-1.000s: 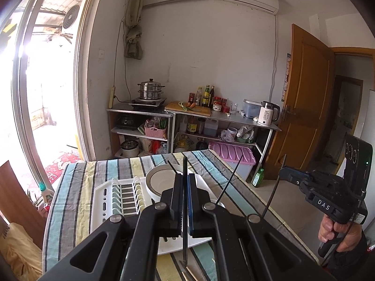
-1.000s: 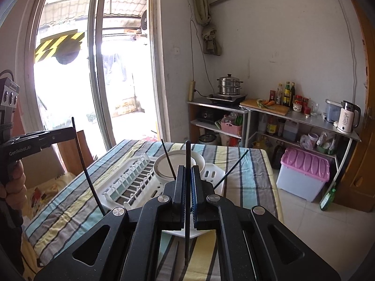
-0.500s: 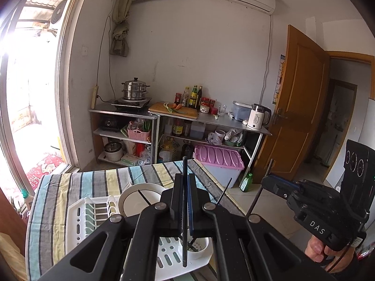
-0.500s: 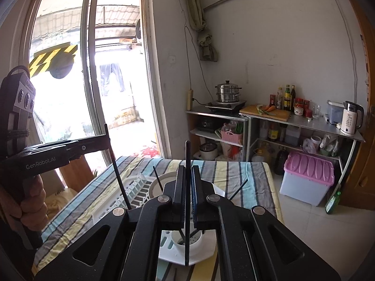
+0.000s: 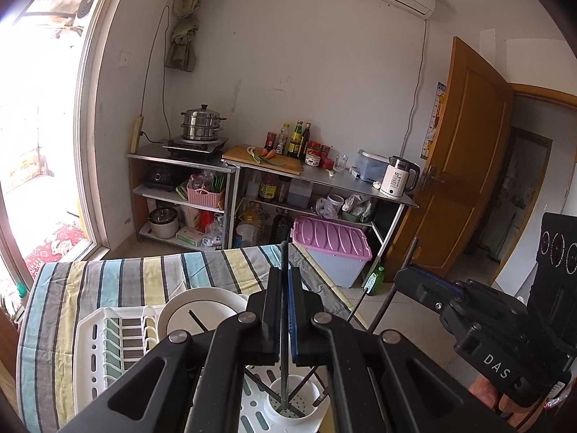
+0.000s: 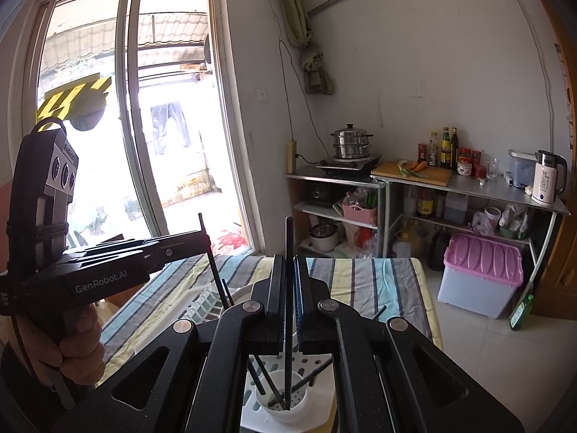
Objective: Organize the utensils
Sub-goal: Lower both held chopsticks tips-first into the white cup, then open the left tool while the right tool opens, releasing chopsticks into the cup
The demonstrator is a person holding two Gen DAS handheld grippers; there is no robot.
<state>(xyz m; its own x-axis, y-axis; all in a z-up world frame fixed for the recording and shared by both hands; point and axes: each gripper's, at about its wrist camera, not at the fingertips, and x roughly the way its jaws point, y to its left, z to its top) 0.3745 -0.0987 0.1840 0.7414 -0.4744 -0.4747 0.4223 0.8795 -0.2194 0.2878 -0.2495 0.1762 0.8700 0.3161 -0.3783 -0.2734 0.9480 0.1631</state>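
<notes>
Left gripper clamps chopstick upright; right gripper clamps second chopstick likewise. Both tips directly above white holder cup in drying rack; straight drop needed.

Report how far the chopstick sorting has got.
Done: several chopsticks already lean in the white holder cup on the drying rack. In hand: the left gripper and right gripper each pinch one chopstick, lower ends in or just over the cup. Left: release both.
</notes>
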